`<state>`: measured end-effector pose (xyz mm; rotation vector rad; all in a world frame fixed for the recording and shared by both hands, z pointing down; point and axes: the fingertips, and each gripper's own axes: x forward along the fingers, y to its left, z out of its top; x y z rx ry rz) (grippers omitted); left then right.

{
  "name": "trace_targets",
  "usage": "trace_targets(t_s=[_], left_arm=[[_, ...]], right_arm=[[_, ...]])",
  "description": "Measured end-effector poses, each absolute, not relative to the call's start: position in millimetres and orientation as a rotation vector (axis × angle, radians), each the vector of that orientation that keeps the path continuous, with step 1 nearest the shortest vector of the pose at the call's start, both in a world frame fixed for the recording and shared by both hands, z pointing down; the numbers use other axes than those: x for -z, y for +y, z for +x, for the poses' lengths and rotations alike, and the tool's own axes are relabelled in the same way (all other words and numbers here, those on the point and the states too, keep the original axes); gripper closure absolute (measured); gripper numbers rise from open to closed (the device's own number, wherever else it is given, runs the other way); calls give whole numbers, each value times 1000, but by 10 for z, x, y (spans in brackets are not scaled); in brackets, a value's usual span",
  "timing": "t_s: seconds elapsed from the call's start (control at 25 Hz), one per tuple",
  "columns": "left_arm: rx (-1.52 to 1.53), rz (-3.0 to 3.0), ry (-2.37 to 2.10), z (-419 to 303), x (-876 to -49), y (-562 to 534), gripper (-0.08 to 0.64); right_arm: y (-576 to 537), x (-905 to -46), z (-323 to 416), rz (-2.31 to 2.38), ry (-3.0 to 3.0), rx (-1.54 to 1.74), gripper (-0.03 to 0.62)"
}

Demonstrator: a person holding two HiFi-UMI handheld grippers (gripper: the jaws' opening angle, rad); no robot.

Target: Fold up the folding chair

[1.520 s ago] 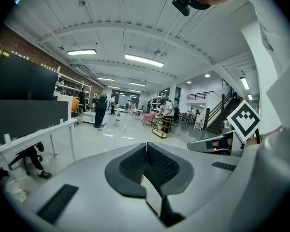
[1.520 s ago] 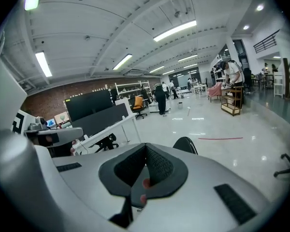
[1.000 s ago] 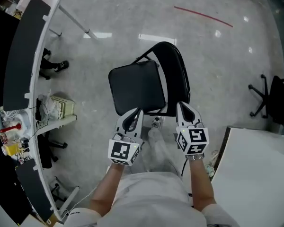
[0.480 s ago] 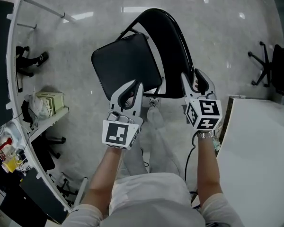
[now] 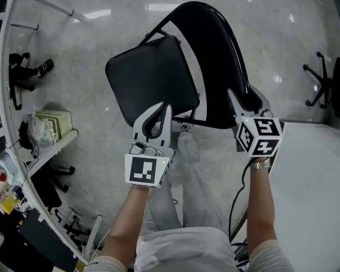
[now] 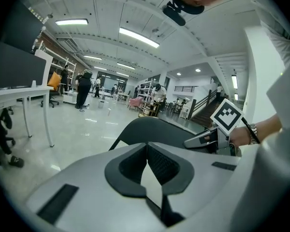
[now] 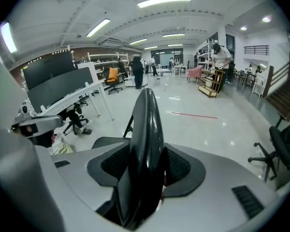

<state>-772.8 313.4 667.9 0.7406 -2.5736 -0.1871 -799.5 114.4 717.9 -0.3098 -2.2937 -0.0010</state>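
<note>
**A:** What's nearest?

**B:** The person's forearms (image 5: pixel 130 220), reaching toward 12 o'clock with a tool in each hand. The left tool (image 5: pixel 160 111) is closed, its pads together with nothing between them. It hangs at the 6 o'clock edge of the seat (image 5: pixel 150 81). I can't tell whether it touches.

**A:** And the other one?

**B:** The right tool (image 5: pixel 248 100) sits at about 5 o'clock on the backrest (image 5: pixel 218 55). Its jaws stand wide and have just been opening. The backrest's rim stands upright between them, close to both pads but not clamped.

**A:** Where's the chair itself?

**B:** The folding chair (image 5: pixel 175 103) stands unfolded on the floor (image 5: pixel 73 55) at 12 o'clock, just ahead of the person's legs (image 5: pixel 187 197). The black padded seat lies flat on the 10 o'clock side. The curved black backrest rises on the 1 o'clock side.

**A:** And around it?

**B:** A white counter (image 5: pixel 317 208) is at 4 o'clock, just beside the right arm. A low shelf (image 5: pixel 54 126) with boxes on it is at 9 o'clock. An office chair (image 5: pixel 334 84) stands at 3 o'clock, well apart from the folding chair.

**A:** Farther out?

**B:** The left gripper view shows a long, bright hall. People (image 6: pixel 82 88) stand far down it, too small to make out.
</note>
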Motion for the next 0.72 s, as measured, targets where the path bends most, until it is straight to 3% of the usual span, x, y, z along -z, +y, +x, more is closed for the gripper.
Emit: trace_targets(t_s=[0.16, 0.72], left_arm=[[207, 699, -2577, -7687, -6946, 3225, 548], [270, 613, -2523, -7642, -7947, 4040, 545]], right_arm=[[1158, -7250, -7968, -321, -2297, -78, 416], [1183, -7158, -7990, -350, -2306, -239, 451]])
